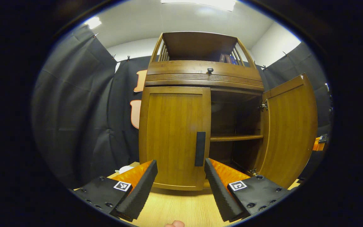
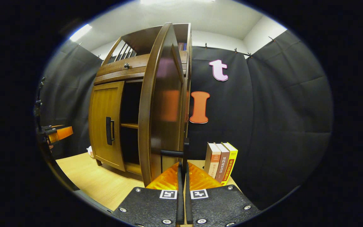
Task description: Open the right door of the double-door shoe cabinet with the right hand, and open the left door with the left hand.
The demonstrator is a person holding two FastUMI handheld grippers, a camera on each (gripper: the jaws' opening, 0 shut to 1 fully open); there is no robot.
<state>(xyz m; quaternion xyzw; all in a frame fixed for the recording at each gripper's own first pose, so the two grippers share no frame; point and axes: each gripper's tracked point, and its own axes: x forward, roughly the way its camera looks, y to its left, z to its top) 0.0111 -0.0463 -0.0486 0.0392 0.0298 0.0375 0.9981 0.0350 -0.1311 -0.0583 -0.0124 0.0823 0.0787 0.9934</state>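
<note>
A: In the left gripper view the shoe cabinet (image 1: 200, 110) stands mid-frame on the table (image 1: 181, 208). Its left door (image 1: 173, 138) is flat against the frame, with the dark handle (image 1: 200, 148) upright near its inner edge. The left claw (image 1: 181, 179) sits low in the frame, spread wide, with the handle above the gap between its fingers and touching neither.

B: And the right door (image 1: 290, 129)?

A: Swung out toward the right of the frame, hinge (image 1: 264, 106) showing, with a shelf (image 1: 236, 137) visible in the open compartment. A small knob (image 1: 210, 70) sits on the drawer front above.

B: The right gripper view gives that door (image 2: 159, 104) almost edge-on, mid-frame. The right claw (image 2: 182, 176) is at bottom centre, fingers drawn nearly together, right at the dark handle bar (image 2: 172, 153) of that door. The fingers look closed on the handle's post, though the angle is too steep to be sure they pinch it.

A: Anything my side misses?

B: Three books (image 2: 221, 162) standing upright on the table, just right of the claw, against the black cloth. At the far left edge, the other gripper (image 2: 57, 133) appears, small and distant. The closed left door (image 2: 106, 126) also appears, left of centre.
</note>
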